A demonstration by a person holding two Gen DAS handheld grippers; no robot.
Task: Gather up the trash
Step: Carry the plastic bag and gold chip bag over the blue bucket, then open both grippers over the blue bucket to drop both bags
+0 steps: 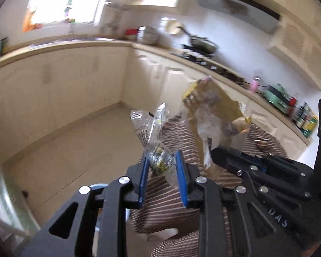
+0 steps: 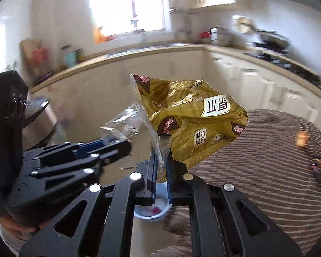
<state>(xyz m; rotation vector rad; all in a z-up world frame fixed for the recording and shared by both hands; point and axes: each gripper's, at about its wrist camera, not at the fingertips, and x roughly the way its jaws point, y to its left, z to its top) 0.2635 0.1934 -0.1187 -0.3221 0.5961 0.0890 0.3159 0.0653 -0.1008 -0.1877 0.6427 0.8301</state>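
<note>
My left gripper (image 1: 163,162) is shut on a crumpled clear plastic wrapper (image 1: 155,132) and holds it in the air. My right gripper (image 2: 162,162) is shut on the clear edge of a gold snack bag (image 2: 192,120), also held up. In the left wrist view the gold bag (image 1: 214,111) and the right gripper (image 1: 231,156) show just to the right. In the right wrist view the left gripper (image 2: 117,144) with the clear wrapper (image 2: 123,124) is at the left. A pale blue bin (image 2: 158,205) with some trash in it sits on the floor below my right gripper.
A round table with a brown striped cloth (image 2: 267,171) lies to the right, with small scraps (image 2: 301,139) on it. Cream kitchen cabinets and a worktop (image 1: 64,49) run along the far walls. A steel pot (image 2: 38,117) is at the left.
</note>
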